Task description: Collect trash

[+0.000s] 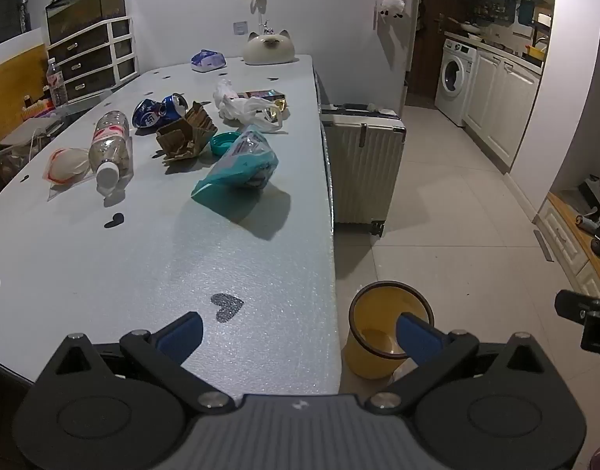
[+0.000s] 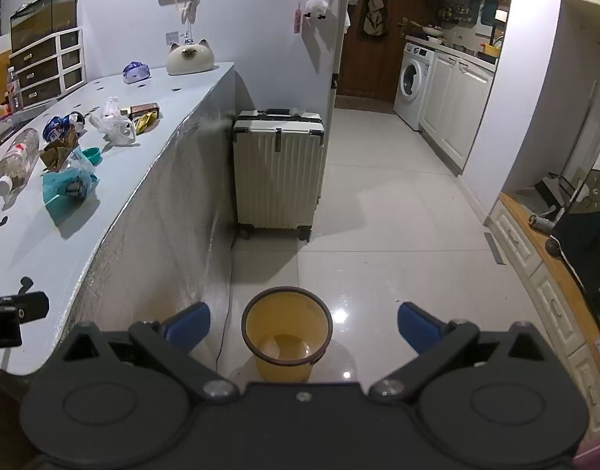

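Note:
Trash lies across the white table [image 1: 104, 266]: a teal plastic bag [image 1: 241, 164], a clear plastic bottle [image 1: 110, 145], crumpled cardboard [image 1: 186, 133], a crushed blue can [image 1: 159, 109], a white plastic bag [image 1: 241, 107] and a teal lid [image 1: 223, 143]. A yellow bin [image 2: 286, 333] stands on the floor beside the table's near corner, with nothing seen inside. My left gripper [image 1: 298, 333] hovers open over the table's near edge, well short of the trash. My right gripper [image 2: 302, 329] hangs open above the bin. Neither holds anything.
A ribbed white suitcase [image 2: 278, 176] stands on the floor against the table's side, beyond the bin. A cat-shaped ornament [image 1: 266, 47] and a tissue pack [image 1: 208, 60] sit at the table's far end. Drawers [image 1: 92, 58] stand at the far left. Tiled floor runs to a washing machine [image 2: 411, 78].

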`<state>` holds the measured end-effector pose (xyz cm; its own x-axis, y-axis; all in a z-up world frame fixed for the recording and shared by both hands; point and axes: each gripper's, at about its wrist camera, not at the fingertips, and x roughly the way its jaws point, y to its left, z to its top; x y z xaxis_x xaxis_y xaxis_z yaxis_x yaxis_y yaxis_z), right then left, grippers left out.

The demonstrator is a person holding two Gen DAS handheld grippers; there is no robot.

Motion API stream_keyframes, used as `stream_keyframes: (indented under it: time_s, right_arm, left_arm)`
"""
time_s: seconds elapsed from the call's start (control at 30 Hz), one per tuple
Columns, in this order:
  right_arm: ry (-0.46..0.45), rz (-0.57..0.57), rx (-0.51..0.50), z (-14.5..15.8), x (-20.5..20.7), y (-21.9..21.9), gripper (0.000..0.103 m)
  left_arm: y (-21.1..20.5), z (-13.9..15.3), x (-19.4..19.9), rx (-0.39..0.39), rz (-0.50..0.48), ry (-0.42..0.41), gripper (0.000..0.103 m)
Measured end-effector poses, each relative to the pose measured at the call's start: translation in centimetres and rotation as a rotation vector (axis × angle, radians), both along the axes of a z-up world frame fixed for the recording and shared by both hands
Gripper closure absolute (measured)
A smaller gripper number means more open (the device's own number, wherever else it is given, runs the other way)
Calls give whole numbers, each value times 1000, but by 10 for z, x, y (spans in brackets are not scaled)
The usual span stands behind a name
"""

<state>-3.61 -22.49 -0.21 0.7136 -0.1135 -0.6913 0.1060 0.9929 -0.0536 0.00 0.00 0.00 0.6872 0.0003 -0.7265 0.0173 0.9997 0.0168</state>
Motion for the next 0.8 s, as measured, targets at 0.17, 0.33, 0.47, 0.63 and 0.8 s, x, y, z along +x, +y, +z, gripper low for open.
stream_keyframes:
  time_s: [0.17, 0.33, 0.47, 0.63, 0.8]
  right_arm:
    - [-2, 0, 0, 0, 0, 0, 0]
    - [0, 0, -3, 0, 1, 1, 0]
    - [1, 0, -3, 0, 0, 1, 0]
    - [1, 0, -3, 0, 0, 1, 0]
    - [0, 0, -4, 1, 0, 2, 0]
  left_arm:
    - [0, 0, 0, 3, 0, 1, 0]
    - [0, 0, 0, 2, -1, 0, 0]
    - [0, 0, 0, 4, 0, -2, 0]
    - [0, 0, 0, 3, 0, -2, 0]
    - [0, 0, 0, 2, 0, -4, 0]
